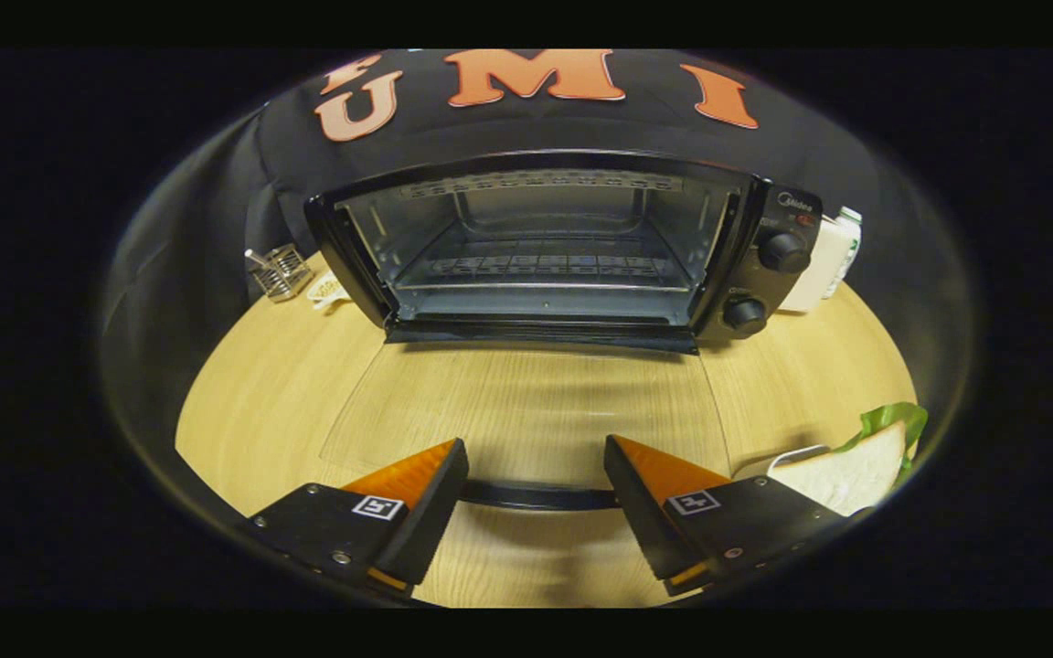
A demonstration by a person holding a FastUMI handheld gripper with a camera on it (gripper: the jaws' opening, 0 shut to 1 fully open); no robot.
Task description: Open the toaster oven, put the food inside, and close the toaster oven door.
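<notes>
Toaster oven [545, 247]: stands at the far side of the wooden surface [261, 384], well beyond the jaws, its back against the booth's black cloth wall.
Oven door [526, 411]: swung fully down, the glass pane lying flat over the surface toward the camera; its dark handle bar [536, 496] runs across between the two fingers.
Oven inside: bare metal walls, with a wire rack [545, 267] low across the cavity; nothing on the rack.
Oven knobs [782, 251]: two round black ones, one above the other, on the panel right of the opening.
Food: a slice of white bread [856, 473] with a green leaf [897, 422] behind it, on a white plate [787, 460], just right of the right finger.
Jaws: the gripper [536, 484] is spread wide and holds nothing; the fingers sit on either side of the handle bar, and whether they touch it cannot be told.
Other things: a small wire basket [278, 271] and a pale object left of the oven; a white carton [833, 256] right of it.
</notes>
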